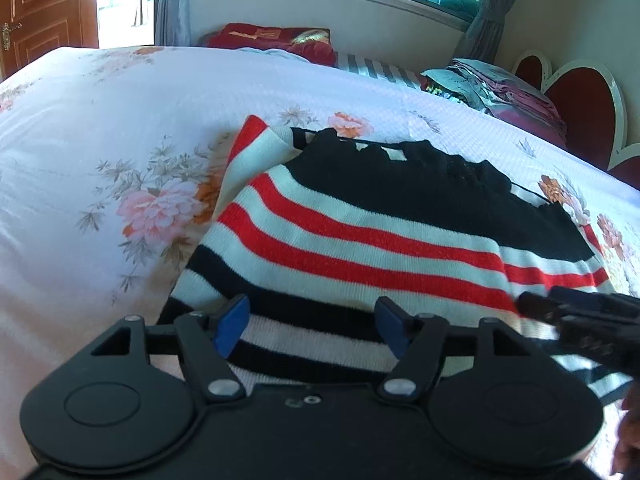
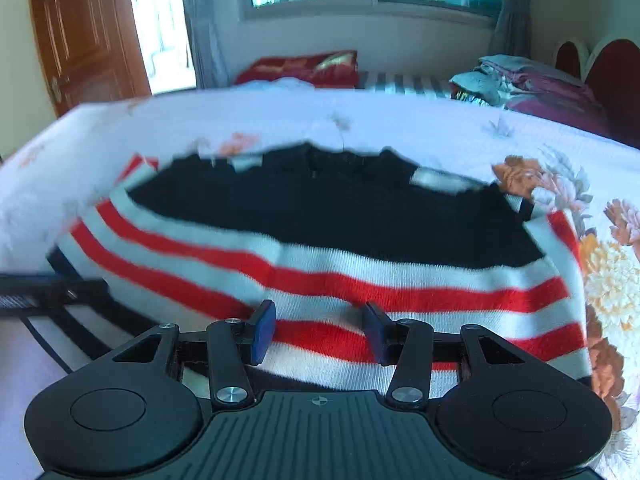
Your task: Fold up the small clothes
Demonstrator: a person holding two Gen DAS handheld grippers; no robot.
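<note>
One knitted sweater striped in red, white and black [image 1: 360, 232] is lying on the floral-print white bedspread [image 1: 100, 128] of the bed, partly folded, with its solid black upper part turned toward the window side and its striped hem end nearest the two tools. The visible fold is running crosswise in front of both tools, so the sweater's long axis is lying side to side in both wrist views.

The left tool [image 1: 312, 328] is hovering over the black-and-white hem stripes at the sweater's near left corner. Its blue-padded fingers are standing well apart, with knit visible under the gap but no pad pressing on it; the sweater is not being gripped there. The right tool [image 2: 320, 332] is sitting over the red-and-white stripes near the sweater's near edge, its fingers parted to a moderate gap with cloth showing between them; whether the pads are pinching the knit cannot be told from this blurred view.

In judgement, both tools are about equally near the hem edge, the sweater extending away from them toward the window.

Count: one sweater, two tools, one red pillow [image 1: 272, 40] and one pile of folded clothes [image 1: 492, 84] beyond the sweater.
</note>
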